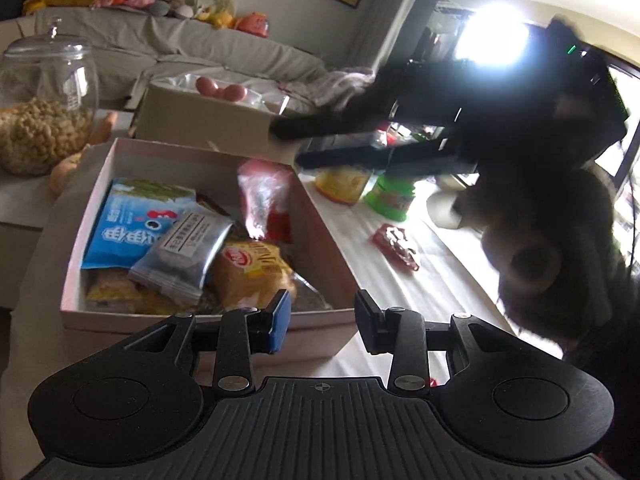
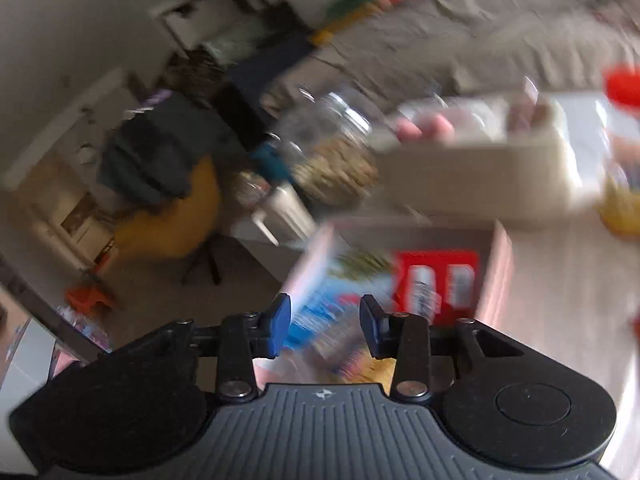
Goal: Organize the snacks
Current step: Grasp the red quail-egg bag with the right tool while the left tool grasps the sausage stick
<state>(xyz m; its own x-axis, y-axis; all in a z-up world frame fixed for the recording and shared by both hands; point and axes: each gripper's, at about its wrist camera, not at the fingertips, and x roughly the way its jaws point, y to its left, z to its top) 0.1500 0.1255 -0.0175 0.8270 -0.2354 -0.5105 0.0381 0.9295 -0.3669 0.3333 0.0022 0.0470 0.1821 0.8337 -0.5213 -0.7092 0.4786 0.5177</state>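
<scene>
While both grippers hang above the table, the pink box (image 1: pixel 120 160) at 10 o'clock in the left wrist view holds the snacks: a blue packet (image 1: pixel 120 224), a grey sachet (image 1: pixel 188 248) and a yellow bag (image 1: pixel 252 268). Left gripper (image 1: pixel 322 320): jaws apart, nothing between them. Right gripper (image 1: pixel 288 144), at 2 o'clock: fingers parted, empty, tips over the box's far edge. A red packet (image 1: pixel 396 246) lies on the white cloth (image 1: pixel 440 288) at 3 o'clock. A glass jar (image 1: pixel 48 104) stands at 9 o'clock.
</scene>
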